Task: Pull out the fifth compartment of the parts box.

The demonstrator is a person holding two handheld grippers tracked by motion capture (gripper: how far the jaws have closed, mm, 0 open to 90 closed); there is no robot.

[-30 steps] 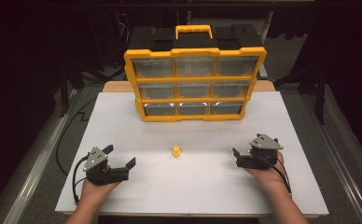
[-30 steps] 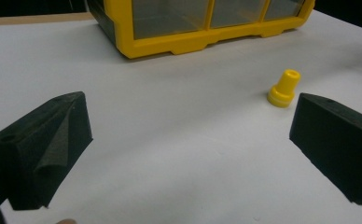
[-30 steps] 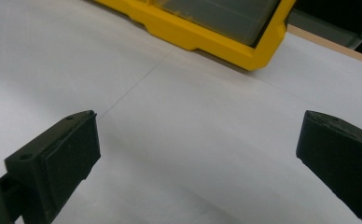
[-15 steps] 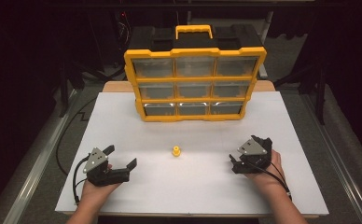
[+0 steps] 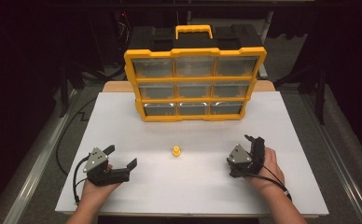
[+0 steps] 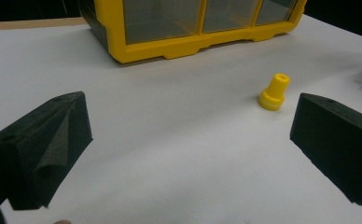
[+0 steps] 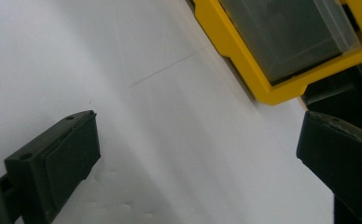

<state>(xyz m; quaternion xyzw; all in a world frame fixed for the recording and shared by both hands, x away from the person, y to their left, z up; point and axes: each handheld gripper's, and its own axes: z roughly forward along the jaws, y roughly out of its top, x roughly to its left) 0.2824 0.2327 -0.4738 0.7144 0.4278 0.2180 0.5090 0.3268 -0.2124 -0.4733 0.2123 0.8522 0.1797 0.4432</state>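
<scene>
While both grippers rest low on the white counter (image 5: 188,186), a small yellow peg (image 5: 176,150) stands upright on its wider base between them, near the middle of the counter and touched by neither. The left gripper (image 5: 121,163) lies at the near left, held in a hand (image 5: 95,189), its jaws released and spread wide, aimed toward the centre; in the left gripper view the peg (image 6: 274,92) sits ahead of the jaws, closer to the right one and beyond its tip. The right gripper (image 5: 254,140) lies at the near right in the other hand (image 5: 268,168), tipped on its side with its jaws pointing away toward the organizer (image 5: 195,79); in the right gripper view its jaws are also spread wide with bare counter between them. The organizer, yellow-framed with clear drawers in three rows and a handle on top, stands upright at the far side of the counter, well apart from the peg
</scene>
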